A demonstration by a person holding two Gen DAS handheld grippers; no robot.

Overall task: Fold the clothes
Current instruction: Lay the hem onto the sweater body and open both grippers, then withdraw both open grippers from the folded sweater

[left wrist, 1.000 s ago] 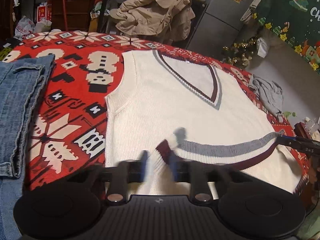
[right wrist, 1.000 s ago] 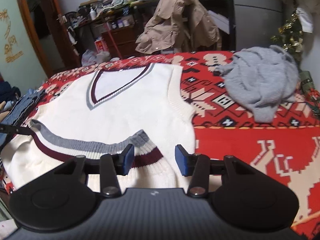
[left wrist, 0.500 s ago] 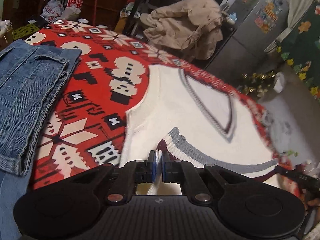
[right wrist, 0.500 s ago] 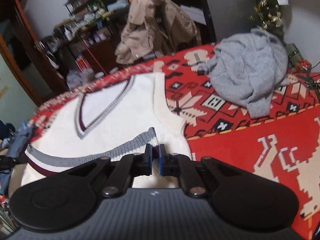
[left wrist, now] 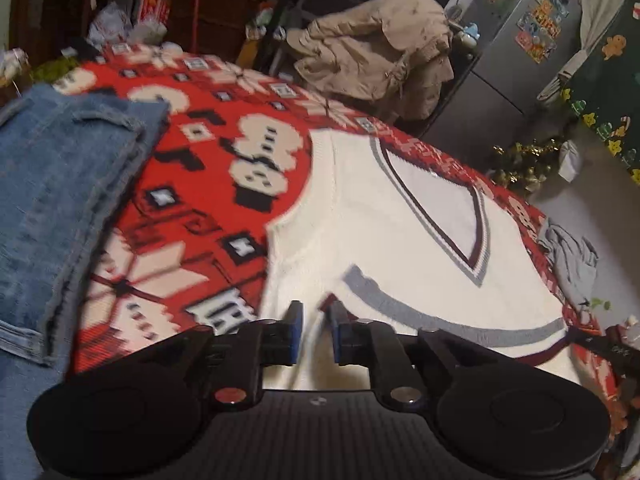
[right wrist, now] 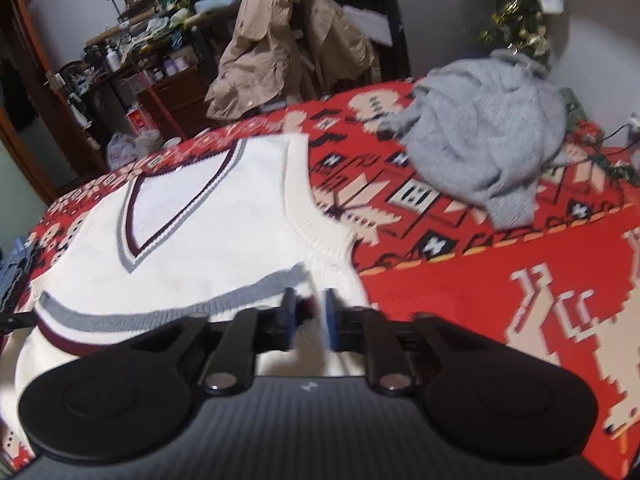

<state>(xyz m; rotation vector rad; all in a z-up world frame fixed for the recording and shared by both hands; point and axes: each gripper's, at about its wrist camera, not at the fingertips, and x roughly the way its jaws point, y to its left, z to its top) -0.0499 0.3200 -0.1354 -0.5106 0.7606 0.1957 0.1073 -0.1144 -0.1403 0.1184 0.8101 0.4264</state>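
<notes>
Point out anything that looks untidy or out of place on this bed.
The grey sweater lies crumpled in a heap on the red patterned blanket, unfolded. The white vest lies flat with its striped hem turned up; the jeans look neatly folded.

no text, label or number reads clearly: the stickers on the fridge (left wrist: 538, 26) and the print on the red box (right wrist: 138, 120) are too blurred.
</notes>
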